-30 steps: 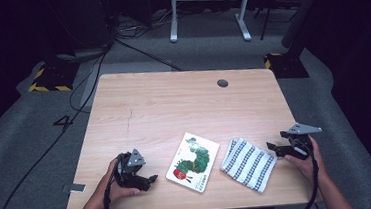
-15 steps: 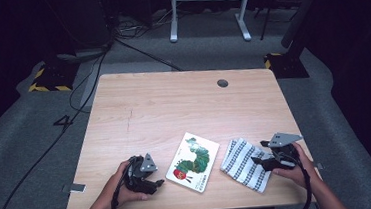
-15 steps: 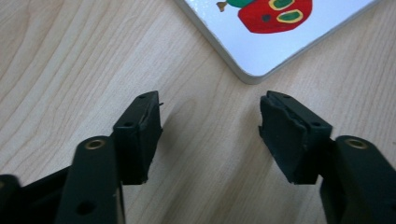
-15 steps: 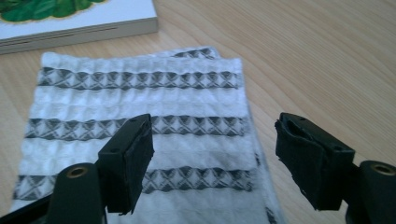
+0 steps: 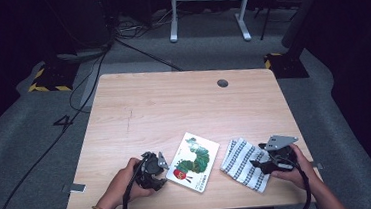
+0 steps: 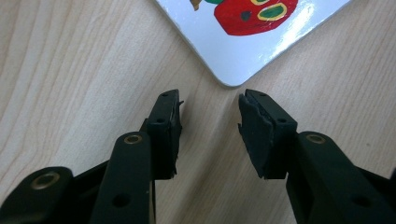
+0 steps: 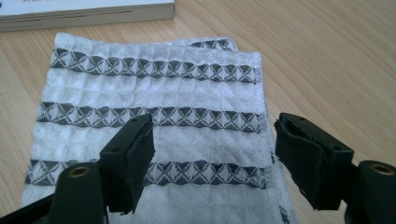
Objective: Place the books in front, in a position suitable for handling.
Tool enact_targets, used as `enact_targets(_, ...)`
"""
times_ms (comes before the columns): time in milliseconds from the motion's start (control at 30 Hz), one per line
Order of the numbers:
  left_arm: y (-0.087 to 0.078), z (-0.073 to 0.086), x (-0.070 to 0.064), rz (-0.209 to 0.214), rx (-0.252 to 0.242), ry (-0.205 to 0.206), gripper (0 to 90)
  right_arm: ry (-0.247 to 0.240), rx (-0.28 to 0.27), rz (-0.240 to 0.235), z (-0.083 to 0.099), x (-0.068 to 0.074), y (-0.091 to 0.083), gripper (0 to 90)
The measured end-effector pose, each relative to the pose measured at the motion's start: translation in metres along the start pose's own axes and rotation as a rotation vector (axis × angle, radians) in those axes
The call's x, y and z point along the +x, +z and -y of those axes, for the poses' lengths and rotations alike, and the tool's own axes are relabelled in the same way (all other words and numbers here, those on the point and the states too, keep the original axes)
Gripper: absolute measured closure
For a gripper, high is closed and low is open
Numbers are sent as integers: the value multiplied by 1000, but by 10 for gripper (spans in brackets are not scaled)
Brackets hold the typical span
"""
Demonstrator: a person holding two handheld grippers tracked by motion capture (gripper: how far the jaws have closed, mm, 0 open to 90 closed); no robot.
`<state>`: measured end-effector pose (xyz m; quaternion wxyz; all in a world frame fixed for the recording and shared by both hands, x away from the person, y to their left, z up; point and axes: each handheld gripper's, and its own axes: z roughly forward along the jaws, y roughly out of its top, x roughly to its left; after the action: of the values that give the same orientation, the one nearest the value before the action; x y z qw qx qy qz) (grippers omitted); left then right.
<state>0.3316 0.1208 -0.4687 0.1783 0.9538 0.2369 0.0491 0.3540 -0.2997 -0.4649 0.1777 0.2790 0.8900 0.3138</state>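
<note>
A white board book [image 5: 194, 161] with a green caterpillar picture lies flat near the table's front edge. My left gripper [image 5: 160, 172] sits just left of it, open, its jaws pointing at the book's rounded corner [image 6: 232, 80] without touching it. A folded white cloth with dark striped bands [image 5: 245, 163] lies right of the book. My right gripper [image 5: 256, 164] hovers over the cloth's right edge, open, one jaw above the cloth [image 7: 154, 107] and the other above bare wood. The book's edge [image 7: 88, 13] shows beyond the cloth.
The light wooden table [image 5: 174, 110] has a round cable hole [image 5: 222, 83] at the back right. Cables trail over the grey floor [image 5: 72, 88] to the left, and a white stand [image 5: 205, 2] is behind the table.
Both grippers have moved inward: the left one right toward the book's corner, the right one left onto the cloth's edge.
</note>
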Motion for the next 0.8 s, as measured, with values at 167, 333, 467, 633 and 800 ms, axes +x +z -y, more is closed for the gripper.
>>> enact_targets(167, 1, 0, 3, 25, -8, -12, 645, 30, 28, 2, 5, -6, 1, 285)
enact_targets(333, 2, 5, 3, 27, -63, -18, 639, 45, 42, 0, 14, -13, 10, 270)
enact_targets(467, 3, 12, 2, 23, -115, -27, 647, 97, 34, -20, 22, -21, 16, 236)
enact_targets(633, 5, 19, 1, 12, -177, -46, 691, 91, 29, -13, 22, -21, 16, 234)
enact_targets(800, 7, 20, -2, -4, -214, -40, 702, 89, 24, -15, 23, -21, 17, 232)
